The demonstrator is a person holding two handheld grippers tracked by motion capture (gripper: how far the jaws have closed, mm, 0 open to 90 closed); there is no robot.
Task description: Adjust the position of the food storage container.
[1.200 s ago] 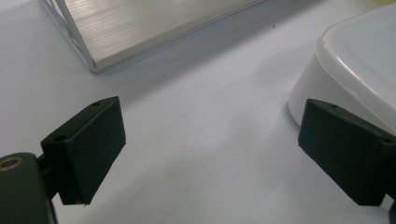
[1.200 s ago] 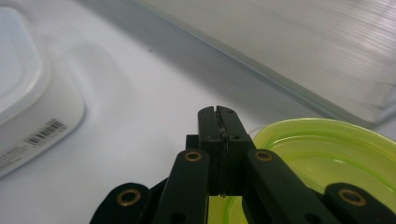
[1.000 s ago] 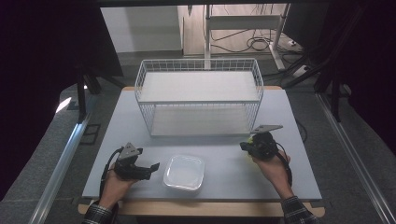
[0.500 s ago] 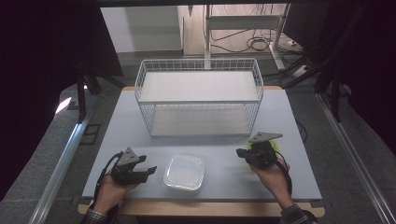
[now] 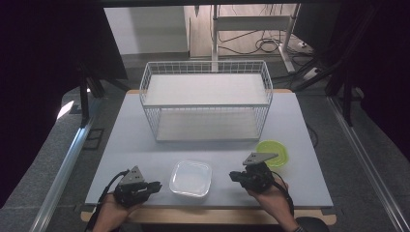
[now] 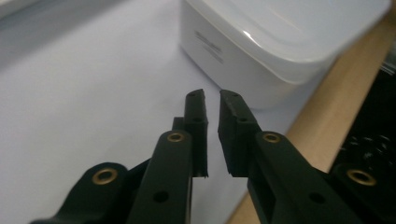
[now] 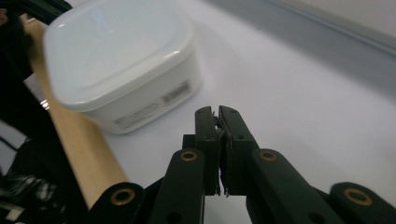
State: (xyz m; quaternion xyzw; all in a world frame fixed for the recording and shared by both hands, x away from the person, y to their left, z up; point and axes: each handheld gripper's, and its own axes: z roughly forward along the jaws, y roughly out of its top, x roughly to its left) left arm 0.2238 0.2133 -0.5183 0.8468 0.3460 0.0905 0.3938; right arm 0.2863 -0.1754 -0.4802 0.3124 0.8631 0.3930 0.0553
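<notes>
A white square lidded container sits near the table's front edge, between my two grippers. My left gripper lies to its left and points at it; its jaws have just been closing and now stand shut, a thin slit apart, with nothing between them. In the left gripper view the left gripper stops short of the container. My right gripper is to the container's right, shut and empty. In the right gripper view the right gripper points past the container's near corner.
A white wire basket with two levels stands at the back middle of the grey table. A lime-green round dish lies behind my right gripper. The wooden front edge runs close beside the container.
The left gripper's jaws have closed from wide open. Both hands drew back toward the table's front edge, and the right gripper's move uncovered the green dish.
</notes>
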